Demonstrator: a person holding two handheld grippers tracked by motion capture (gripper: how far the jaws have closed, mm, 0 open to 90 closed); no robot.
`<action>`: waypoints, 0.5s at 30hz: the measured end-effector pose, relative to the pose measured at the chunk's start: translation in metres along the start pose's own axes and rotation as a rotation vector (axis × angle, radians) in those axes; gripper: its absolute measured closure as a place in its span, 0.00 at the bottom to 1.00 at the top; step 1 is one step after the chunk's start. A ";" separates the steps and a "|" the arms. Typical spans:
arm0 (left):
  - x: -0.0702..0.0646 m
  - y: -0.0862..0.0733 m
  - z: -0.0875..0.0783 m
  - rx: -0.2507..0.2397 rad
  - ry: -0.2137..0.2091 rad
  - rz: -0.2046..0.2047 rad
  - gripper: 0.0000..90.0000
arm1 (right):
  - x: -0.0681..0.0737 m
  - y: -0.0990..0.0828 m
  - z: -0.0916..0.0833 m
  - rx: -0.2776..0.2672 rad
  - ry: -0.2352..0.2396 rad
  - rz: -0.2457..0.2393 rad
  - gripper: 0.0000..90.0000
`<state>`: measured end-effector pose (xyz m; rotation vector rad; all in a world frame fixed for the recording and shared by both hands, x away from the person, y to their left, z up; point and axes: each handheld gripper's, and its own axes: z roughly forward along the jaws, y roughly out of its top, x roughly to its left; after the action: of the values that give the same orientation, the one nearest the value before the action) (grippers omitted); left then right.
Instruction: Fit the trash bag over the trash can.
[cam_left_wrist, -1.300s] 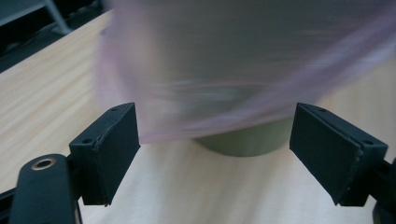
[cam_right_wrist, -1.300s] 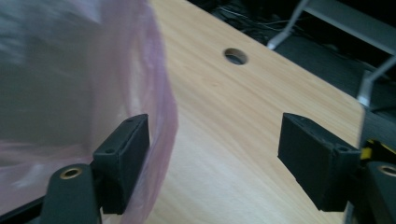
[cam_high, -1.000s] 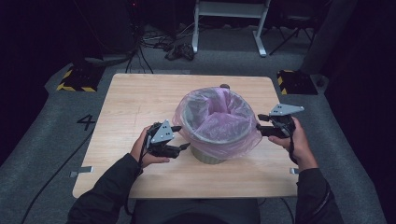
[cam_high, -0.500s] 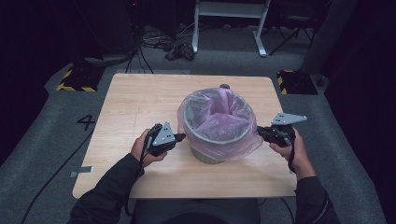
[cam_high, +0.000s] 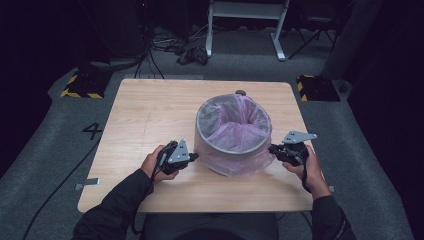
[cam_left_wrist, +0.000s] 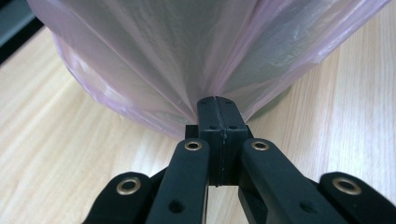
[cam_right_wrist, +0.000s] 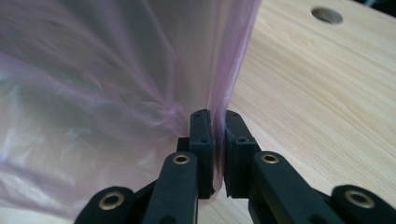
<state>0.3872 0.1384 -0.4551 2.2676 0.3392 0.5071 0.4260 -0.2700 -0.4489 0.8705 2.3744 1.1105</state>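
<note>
A grey round bin stands on the wooden table, lined with a thin pink bag whose edge is folded down over the outside wall. My left gripper is low at the bin's left side, and its jaws are shut on a gathered pinch of the pink bag. My right gripper is at the bin's right side. Its jaws grip the bag film and have just eased open a little, with the film still between the pads.
A small round hole sits in the tabletop behind the bin. Bare wood lies to the left and far side of the bin. The table's near edge runs just behind both hands. On the floor beyond are cables and a white metal frame.
Both hands sank from rim height to the bin's lower wall. Both grippers closed on the bag's skirt, which now reaches further down the outside.
</note>
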 end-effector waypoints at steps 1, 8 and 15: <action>0.000 -0.002 0.002 0.008 -0.002 -0.006 1.00 | -0.002 -0.002 0.003 0.001 0.002 0.013 0.91; 0.007 -0.014 0.004 0.006 0.011 -0.062 0.91 | -0.005 -0.008 0.002 -0.021 0.014 0.025 0.60; 0.007 -0.025 -0.011 -0.034 0.013 -0.191 0.39 | -0.004 -0.009 -0.022 -0.076 -0.029 0.029 0.28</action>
<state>0.3861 0.1645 -0.4646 2.1722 0.5435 0.4252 0.4130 -0.2896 -0.4419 0.8910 2.2873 1.1829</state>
